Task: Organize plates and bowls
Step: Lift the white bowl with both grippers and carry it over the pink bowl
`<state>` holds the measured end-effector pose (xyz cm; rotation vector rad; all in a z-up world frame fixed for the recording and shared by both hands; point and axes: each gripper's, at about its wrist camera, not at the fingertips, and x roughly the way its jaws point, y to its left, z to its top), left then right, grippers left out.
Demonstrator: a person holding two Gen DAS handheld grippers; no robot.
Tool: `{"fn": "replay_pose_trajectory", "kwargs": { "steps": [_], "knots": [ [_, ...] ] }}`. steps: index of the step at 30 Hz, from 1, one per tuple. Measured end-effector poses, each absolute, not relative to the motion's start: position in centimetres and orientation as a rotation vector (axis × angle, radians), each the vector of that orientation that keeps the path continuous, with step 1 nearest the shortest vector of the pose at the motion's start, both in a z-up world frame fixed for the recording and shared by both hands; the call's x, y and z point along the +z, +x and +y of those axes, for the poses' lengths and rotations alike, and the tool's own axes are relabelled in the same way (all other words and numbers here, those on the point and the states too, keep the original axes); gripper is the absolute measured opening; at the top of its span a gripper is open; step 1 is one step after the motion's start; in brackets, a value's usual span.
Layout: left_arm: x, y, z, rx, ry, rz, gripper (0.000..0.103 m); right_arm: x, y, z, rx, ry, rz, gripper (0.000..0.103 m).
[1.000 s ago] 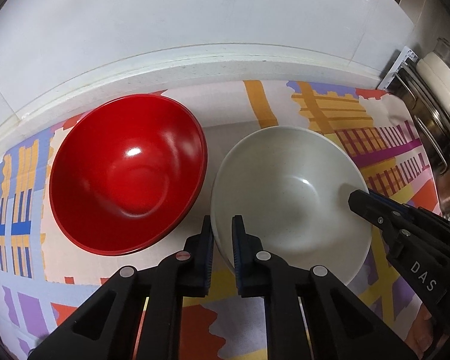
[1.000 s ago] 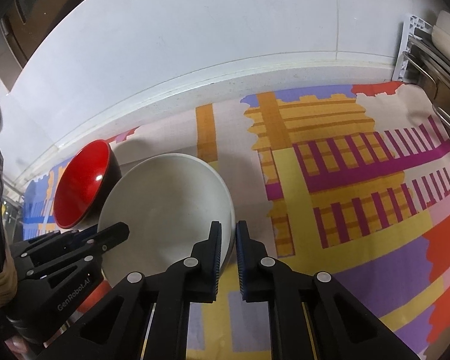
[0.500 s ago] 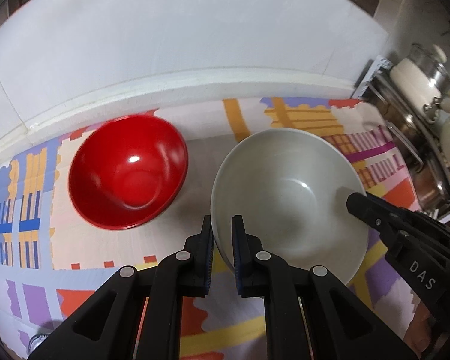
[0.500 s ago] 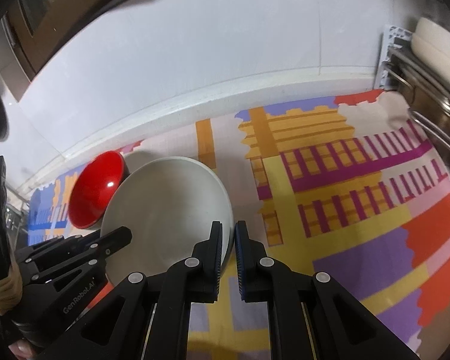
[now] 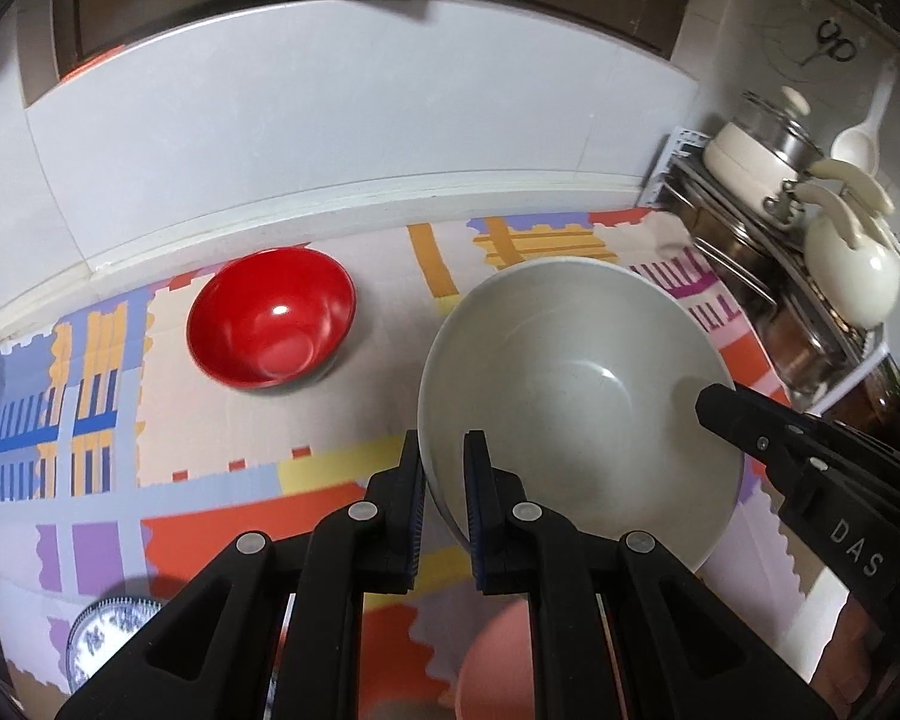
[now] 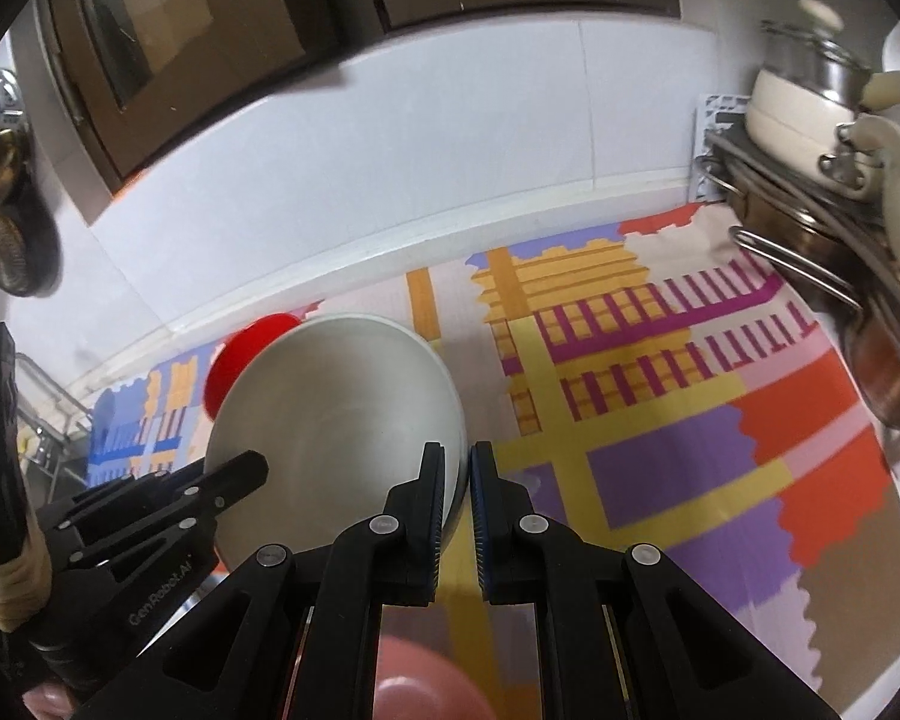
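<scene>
Both tools, left tool (image 5: 441,468) and right tool (image 6: 457,480), clamping white bowl (image 5: 576,396) rim, raising it off worktop; red bowl (image 5: 270,318) now farther below; stacking likely next.

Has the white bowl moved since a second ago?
Yes. The white bowl, gripped at both rims, has risen off the patterned mat, away from the red bowl.

Dim, soft indoor light; fisheye edges bend and darken, with glare inside the red bowl (image 5: 273,324).
</scene>
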<state>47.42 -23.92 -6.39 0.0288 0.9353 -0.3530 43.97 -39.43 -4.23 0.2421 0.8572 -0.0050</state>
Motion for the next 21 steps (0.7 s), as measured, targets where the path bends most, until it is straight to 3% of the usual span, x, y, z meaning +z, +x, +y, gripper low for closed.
{"fn": "replay_pose_trajectory", "kwargs": {
  "steps": [21],
  "knots": [
    [-7.7,39.5,-22.8,-0.367,0.09,0.994,0.014,-4.5,35.8,-37.3,0.022,0.195,0.916,0.01]
  ]
}}
